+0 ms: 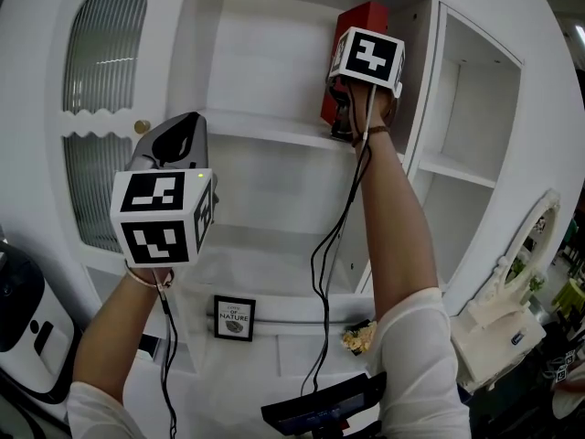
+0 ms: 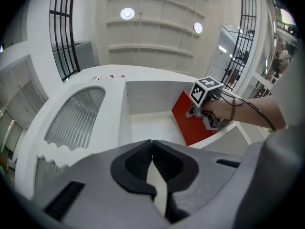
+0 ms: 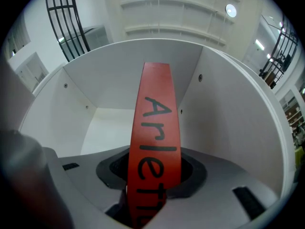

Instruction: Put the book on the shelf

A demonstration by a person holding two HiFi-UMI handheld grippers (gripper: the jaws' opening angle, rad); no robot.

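Observation:
A red book (image 1: 358,27) stands upright in the top compartment of the white shelf unit (image 1: 274,132), close to its right wall. My right gripper (image 1: 344,123) is shut on the book's spine (image 3: 155,142), which runs up between the jaws with dark lettering on it. From the left gripper view the book (image 2: 188,123) leans at the shelf's right end, a hand and marker cube in front of it. My left gripper (image 2: 152,149) is shut with nothing in it, held lower and to the left, in front of the cabinet door (image 1: 102,108).
The shelf's right wall (image 3: 224,118) is close beside the book, with room to its left. A lower shelf board (image 1: 265,245) and a side bay (image 1: 466,144) are also in view. A small framed sign (image 1: 234,318) stands below. A black device (image 1: 320,408) hangs at my waist.

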